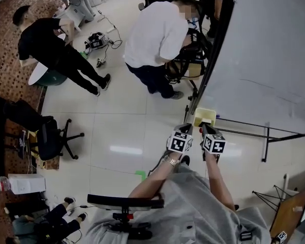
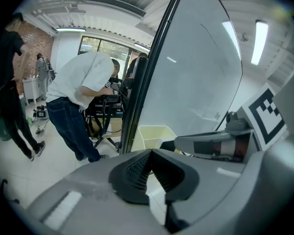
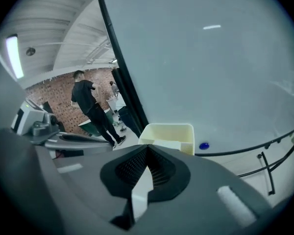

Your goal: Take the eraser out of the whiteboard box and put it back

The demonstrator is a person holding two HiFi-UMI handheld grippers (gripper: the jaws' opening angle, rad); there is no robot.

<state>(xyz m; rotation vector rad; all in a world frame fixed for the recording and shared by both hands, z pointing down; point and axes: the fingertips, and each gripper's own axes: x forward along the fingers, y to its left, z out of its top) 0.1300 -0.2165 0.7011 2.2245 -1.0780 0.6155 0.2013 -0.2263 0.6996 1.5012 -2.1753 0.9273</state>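
Head view: the cream, square-walled box (image 1: 204,117) sits at the whiteboard's (image 1: 264,50) lower corner. The left gripper (image 1: 185,131) and right gripper (image 1: 207,131) hover side by side just short of the box, the right directly before it.

Left gripper view: ribbed black jaws pressed together, empty; the box (image 2: 154,133) lies ahead.

Right gripper view: jaws (image 3: 148,148) likewise closed on nothing. A pale flat block, probably the eraser (image 3: 166,144), lies crosswise inside the box (image 3: 179,130).

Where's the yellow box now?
In the head view, the box sits at the bottom left of the whiteboard, ahead of the left gripper and right gripper.
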